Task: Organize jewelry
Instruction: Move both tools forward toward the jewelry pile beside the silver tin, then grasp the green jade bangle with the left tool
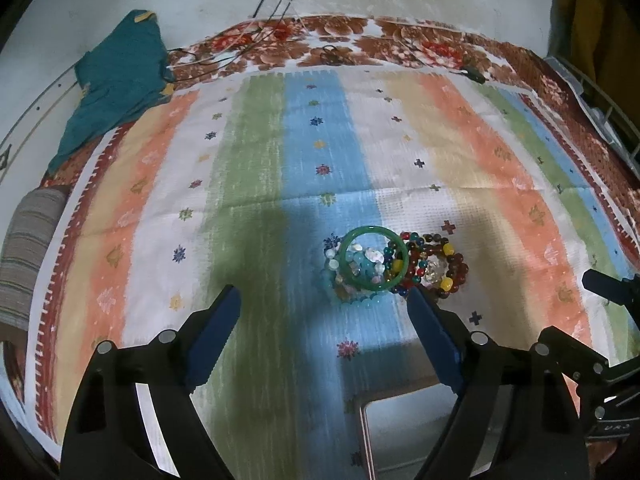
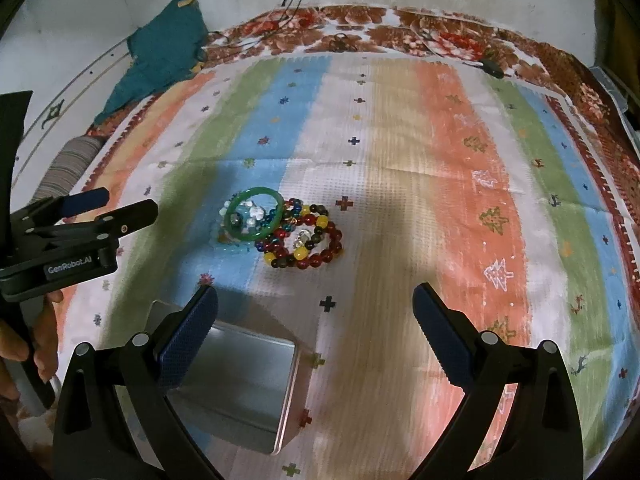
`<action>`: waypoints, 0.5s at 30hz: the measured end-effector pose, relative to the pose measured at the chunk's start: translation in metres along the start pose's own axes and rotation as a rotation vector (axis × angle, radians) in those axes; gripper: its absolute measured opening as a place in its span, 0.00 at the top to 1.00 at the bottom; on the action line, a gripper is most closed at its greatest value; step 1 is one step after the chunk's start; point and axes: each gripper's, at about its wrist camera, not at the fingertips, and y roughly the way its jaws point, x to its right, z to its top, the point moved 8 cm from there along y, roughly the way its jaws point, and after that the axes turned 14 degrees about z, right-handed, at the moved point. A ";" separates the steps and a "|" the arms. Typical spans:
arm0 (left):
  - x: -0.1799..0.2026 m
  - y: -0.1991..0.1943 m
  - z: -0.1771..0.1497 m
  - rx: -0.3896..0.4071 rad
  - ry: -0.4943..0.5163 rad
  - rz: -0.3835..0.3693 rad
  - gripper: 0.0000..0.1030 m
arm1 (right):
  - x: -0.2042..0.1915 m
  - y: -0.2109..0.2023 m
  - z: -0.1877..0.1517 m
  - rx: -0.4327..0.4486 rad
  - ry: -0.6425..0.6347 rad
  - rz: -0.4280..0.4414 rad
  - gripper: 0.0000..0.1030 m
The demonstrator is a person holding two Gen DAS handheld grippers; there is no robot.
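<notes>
- Bracelets: your smooth green bangle tops the mixed glass-bead bracelet pile on the striped cloth
- Left gripper, right gripper: both spread wide, empty
- Square metal tin: near the pile

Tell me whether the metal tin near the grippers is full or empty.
Empty, as far as visible: the metal tin shows only its bare grey bottom. The bracelets lie piled on the striped cloth beyond it.
</notes>
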 end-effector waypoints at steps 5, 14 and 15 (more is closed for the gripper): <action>0.003 0.015 0.006 -0.029 0.005 0.008 0.19 | 0.004 0.011 0.007 -0.016 0.011 -0.009 0.04; 0.014 0.045 0.019 -0.058 0.048 0.019 0.19 | 0.015 0.034 0.015 -0.046 0.013 -0.015 0.04; 0.014 0.048 0.020 -0.060 0.051 0.020 0.20 | 0.016 0.038 0.016 -0.050 0.011 -0.010 0.04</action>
